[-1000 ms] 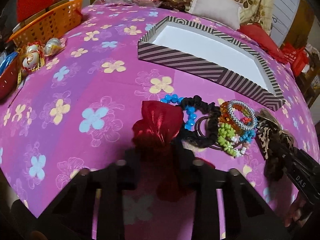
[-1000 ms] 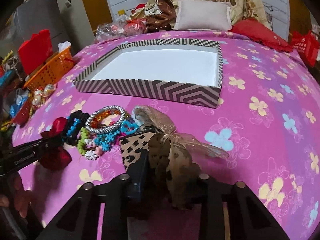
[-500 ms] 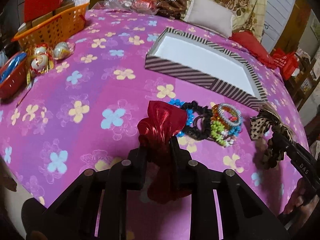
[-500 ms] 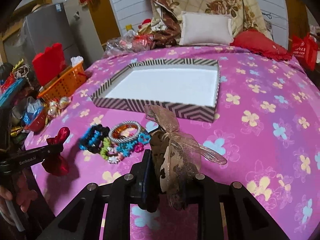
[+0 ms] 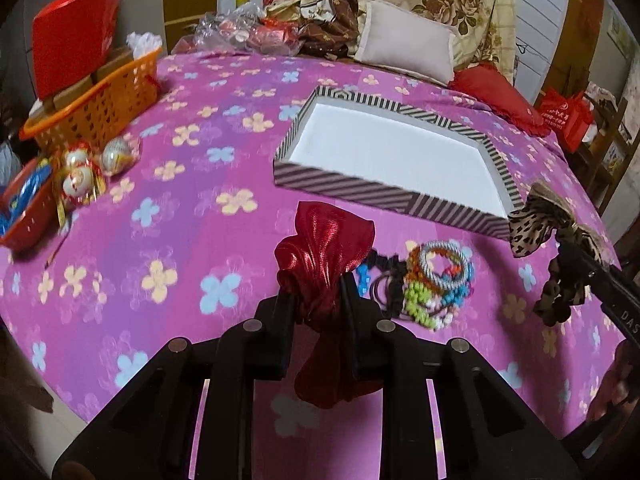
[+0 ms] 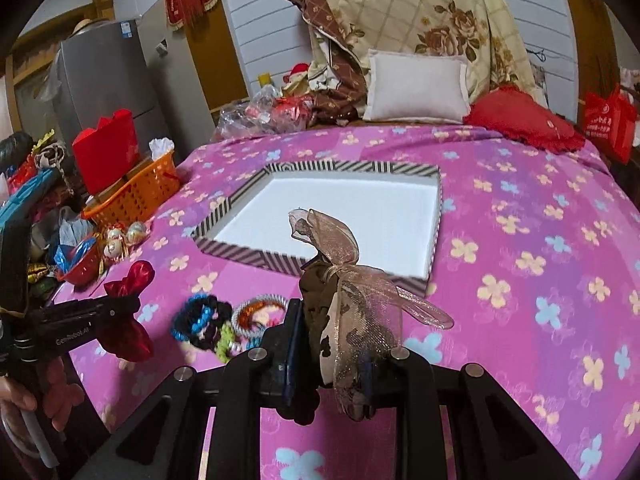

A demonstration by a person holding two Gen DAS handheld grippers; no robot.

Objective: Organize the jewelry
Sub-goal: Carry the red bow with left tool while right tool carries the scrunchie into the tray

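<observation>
My left gripper is shut on a shiny red bow and holds it above the pink flowered cloth; it also shows in the right wrist view. My right gripper is shut on a leopard-print bow with gauze ribbon, lifted in front of the striped tray; this bow shows at the right of the left wrist view. The tray has a bare white floor. A pile of bracelets and hair ties lies on the cloth between the grippers.
An orange basket with a red box stands at the far left. Foil-wrapped ornaments and a red bowl lie near it. Pillows and plastic bags line the far edge.
Both grippers have risen and pulled back from the pile, each lifting its bow off the cloth. The tray and pile stay put.
</observation>
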